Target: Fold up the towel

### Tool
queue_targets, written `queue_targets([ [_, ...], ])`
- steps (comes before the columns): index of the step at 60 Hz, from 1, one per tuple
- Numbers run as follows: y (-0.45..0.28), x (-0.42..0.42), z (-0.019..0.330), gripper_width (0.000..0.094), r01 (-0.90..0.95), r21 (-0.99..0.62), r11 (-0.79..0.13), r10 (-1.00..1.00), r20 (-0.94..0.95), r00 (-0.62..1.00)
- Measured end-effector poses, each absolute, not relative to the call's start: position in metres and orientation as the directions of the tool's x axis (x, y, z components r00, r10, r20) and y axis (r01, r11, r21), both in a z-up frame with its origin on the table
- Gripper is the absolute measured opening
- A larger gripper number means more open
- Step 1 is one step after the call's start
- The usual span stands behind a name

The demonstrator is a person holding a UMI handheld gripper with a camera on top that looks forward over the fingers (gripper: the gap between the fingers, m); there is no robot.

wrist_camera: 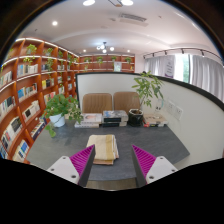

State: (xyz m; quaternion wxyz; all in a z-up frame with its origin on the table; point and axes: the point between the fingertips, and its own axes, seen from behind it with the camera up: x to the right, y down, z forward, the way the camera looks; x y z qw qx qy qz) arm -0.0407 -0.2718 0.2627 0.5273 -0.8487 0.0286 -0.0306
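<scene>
Hovering above the grey desk with the gripper empty, jaws spread wide and pinching nothing, pink pads facing each other across a clear gap. Going left to right: beyond the left jaw, bookshelves lining the wall and a leafy potted plant standing on the far part of the desk; between the jaws and just ahead of them, the tan towel lying flat on the desk, seemingly already doubled over once, with striped ends showing; beyond it, two chairs and some small items too blurred to name; beyond the right jaw, a taller plant near the curtained window. Judging the step in hand as the approach to a towel edge. Doing it well probably meaning lowering straight down over the near short edge, keeping the jaws spread until one tip is sliding under the cloth, catching all layers at once, then lifting only slightly before carrying the edge toward the far end, avoiding dragging the whole towel along the desk.
</scene>
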Motion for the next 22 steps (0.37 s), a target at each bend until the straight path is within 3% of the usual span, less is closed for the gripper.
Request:
queue_targets([
  [22, -0.306, -0.054, 0.275, 0.0704, -0.01, -0.905, -0.424, -0.077, 0.026, 0.997],
])
